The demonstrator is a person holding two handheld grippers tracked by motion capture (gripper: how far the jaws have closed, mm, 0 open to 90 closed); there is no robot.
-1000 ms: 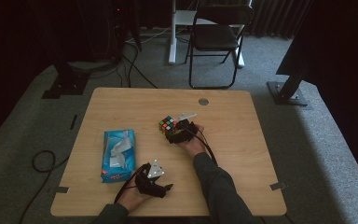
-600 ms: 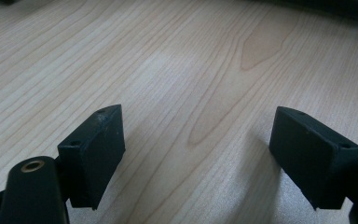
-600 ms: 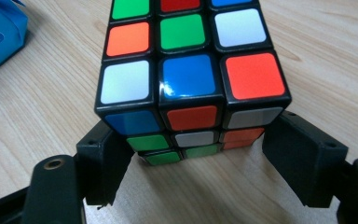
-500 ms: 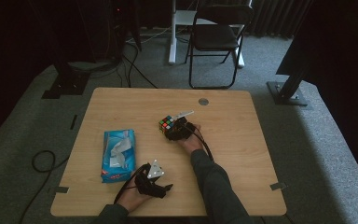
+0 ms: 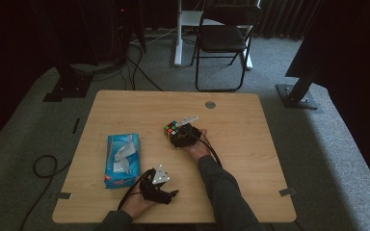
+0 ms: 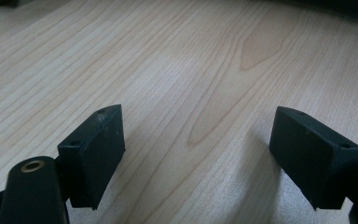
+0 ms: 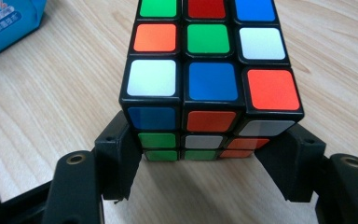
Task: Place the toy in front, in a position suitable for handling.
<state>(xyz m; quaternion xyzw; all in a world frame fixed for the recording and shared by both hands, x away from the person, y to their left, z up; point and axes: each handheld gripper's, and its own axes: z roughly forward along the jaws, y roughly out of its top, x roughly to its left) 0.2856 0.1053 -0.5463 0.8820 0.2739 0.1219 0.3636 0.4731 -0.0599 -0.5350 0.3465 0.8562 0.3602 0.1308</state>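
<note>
On the table (image 5: 250,159) lie 1 scrambled puzzle cube (image 5: 172,130) and 1 blue tissue pack (image 5: 122,160). 2 handheld grippers work here: the left gripper (image 5: 172,193) and the right gripper (image 5: 175,138). Behind the table stands 1 folding chair (image 5: 224,38).

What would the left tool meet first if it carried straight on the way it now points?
Probably nothing: ahead of the left tool lies bare light wooden table as far as its view shows.
</note>
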